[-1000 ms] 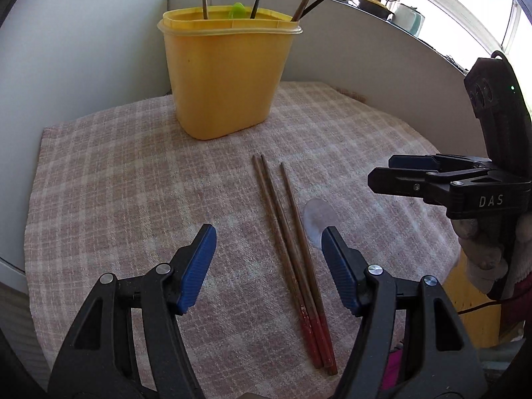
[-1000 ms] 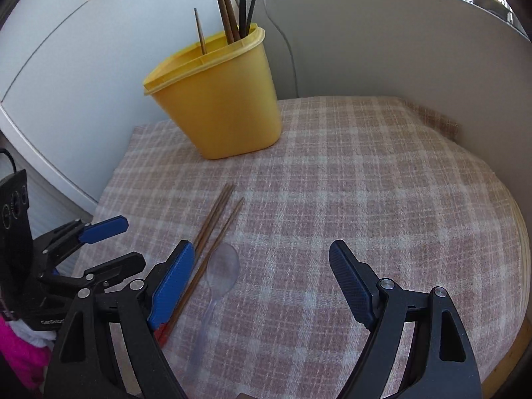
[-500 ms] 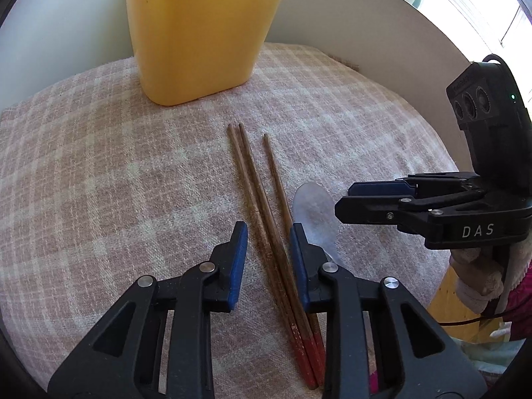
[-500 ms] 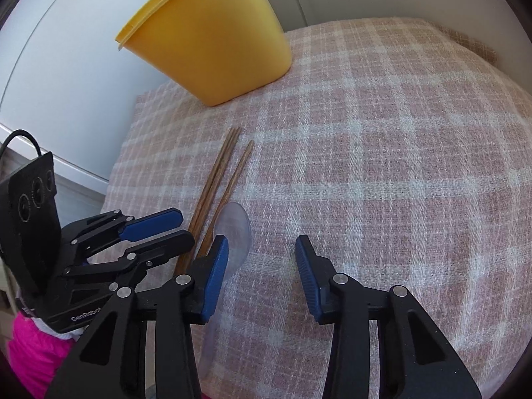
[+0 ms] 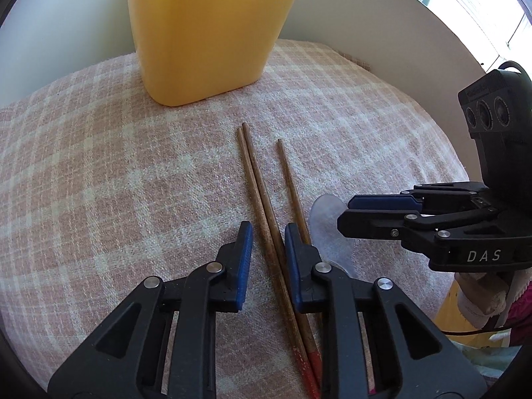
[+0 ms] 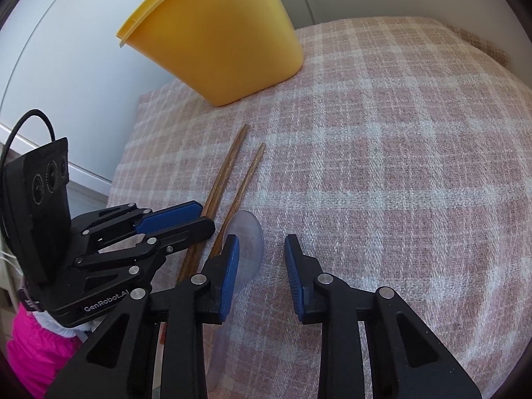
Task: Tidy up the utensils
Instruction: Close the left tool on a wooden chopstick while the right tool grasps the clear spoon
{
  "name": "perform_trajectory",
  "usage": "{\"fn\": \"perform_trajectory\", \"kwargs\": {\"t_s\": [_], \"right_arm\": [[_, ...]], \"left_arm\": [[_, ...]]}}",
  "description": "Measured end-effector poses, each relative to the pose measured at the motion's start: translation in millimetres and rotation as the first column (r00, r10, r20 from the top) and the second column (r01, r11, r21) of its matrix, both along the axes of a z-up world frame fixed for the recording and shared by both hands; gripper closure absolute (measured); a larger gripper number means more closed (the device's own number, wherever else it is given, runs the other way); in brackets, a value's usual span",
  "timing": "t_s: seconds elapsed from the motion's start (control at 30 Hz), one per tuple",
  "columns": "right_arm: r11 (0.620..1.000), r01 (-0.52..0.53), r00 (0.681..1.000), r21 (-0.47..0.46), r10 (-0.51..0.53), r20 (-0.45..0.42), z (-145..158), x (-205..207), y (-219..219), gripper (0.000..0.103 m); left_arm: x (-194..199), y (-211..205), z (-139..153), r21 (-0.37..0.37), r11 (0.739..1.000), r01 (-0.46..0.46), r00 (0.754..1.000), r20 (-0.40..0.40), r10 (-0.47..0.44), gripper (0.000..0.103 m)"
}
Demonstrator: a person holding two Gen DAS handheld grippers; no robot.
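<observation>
We see the left gripper (image 5: 266,232) closing around two chopsticks (image 5: 262,196), pads not yet touching. The right gripper (image 6: 261,249) has been closing too, still apart, the clear spoon (image 6: 251,239) beside its left finger. The yellow bin (image 5: 206,30) stands behind on the tabletop (image 5: 99,166).

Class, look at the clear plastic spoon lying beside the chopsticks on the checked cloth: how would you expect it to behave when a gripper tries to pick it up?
The clear spoon looks thin and see-through, so it is probably very light and may flex or crack under a hard squeeze. Its smooth plastic could slip between the pads. Lying flat on the woven cloth, it probably gives the right gripper little edge to catch.
</observation>
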State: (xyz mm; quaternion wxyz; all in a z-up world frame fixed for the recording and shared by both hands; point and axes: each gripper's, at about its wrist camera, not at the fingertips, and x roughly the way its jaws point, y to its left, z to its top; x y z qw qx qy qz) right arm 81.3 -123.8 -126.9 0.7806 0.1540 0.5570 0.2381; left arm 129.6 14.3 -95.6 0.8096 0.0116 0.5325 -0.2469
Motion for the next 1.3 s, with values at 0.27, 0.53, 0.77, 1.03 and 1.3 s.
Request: {"fn": "perform_trajectory", "kwargs": {"t_s": [0.27, 0.53, 0.77, 1.03, 1.3], "right_arm": [[1.0, -0.005, 1.0, -0.003, 0.005, 0.001, -1.1, 2.8, 2.6, 0.077], [1.0, -0.008, 1.0, -0.007, 0.008, 0.003, 1.1, 1.0, -1.7, 0.077], [1.0, -0.012, 1.0, -0.01, 0.012, 0.004, 0.9, 1.2, 0.9, 0.077], [1.0, -0.016, 1.0, -0.026, 0.016, 0.007, 1.3, 1.2, 7.7, 0.077], [0.999, -0.024, 1.0, -0.028, 0.024, -0.002, 0.8, 2.0, 9.9, 0.077]], "left_arm": [[-1.7, 4.0, 4.4, -0.01, 1.0, -0.012, 1.0, 0.001, 0.012, 0.087], [-4.1, 4.5, 7.1, 0.011, 1.0, -0.006, 1.0, 0.006, 0.006, 0.089], [-3.4, 5.3, 7.2, 0.028, 1.0, -0.009, 1.0, 0.009, 0.009, 0.089], [5.8, -3.8, 8.4, 0.071, 0.997, 0.015, 1.0, -0.007, -0.014, 0.089], [14.6, 0.2, 6.7, 0.077, 0.997, 0.02, 1.0, -0.026, -0.018, 0.089]]}}
